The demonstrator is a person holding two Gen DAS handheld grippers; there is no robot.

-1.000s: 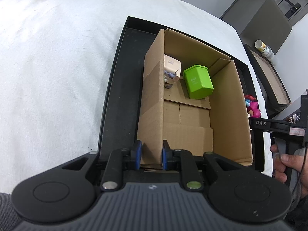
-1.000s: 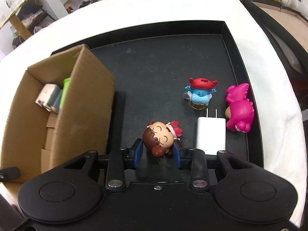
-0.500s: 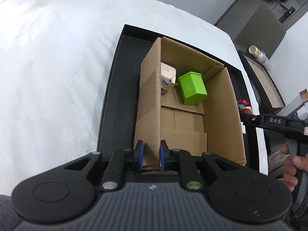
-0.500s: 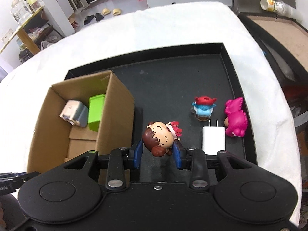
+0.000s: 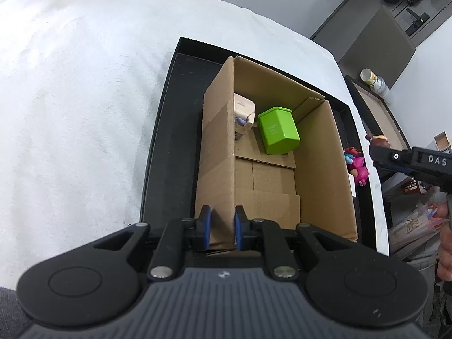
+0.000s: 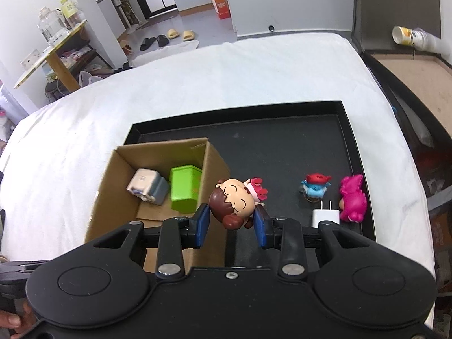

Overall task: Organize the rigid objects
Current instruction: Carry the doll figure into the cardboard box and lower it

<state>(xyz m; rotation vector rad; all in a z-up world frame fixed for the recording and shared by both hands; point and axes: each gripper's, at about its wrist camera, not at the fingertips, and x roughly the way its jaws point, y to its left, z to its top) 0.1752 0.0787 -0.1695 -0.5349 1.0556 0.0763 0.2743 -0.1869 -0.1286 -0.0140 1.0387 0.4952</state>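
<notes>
My right gripper (image 6: 231, 227) is shut on a brown-haired doll figurine (image 6: 236, 200) and holds it high above the black tray (image 6: 282, 147), over the right wall of the cardboard box (image 6: 113, 197). The box holds a green tin (image 6: 185, 190) and a white-grey charger (image 6: 147, 188). My left gripper (image 5: 220, 230) is shut on the box's near left wall (image 5: 217, 169). The green tin (image 5: 278, 134) and charger (image 5: 244, 110) also show in the left wrist view. On the tray lie a blue figurine (image 6: 315, 188), a pink figurine (image 6: 353, 199) and a white plug adapter (image 6: 325, 216).
The tray sits on a white cloth-covered table (image 6: 197, 84). A second tray with a brown liner (image 6: 418, 84) and a bottle (image 6: 409, 35) stands to the right. The right gripper's body (image 5: 418, 163) shows at the right of the left wrist view.
My right gripper has lifted the doll figurine up off the tray and moved it left toward the box. My left gripper has kept its hold on the box wall.
</notes>
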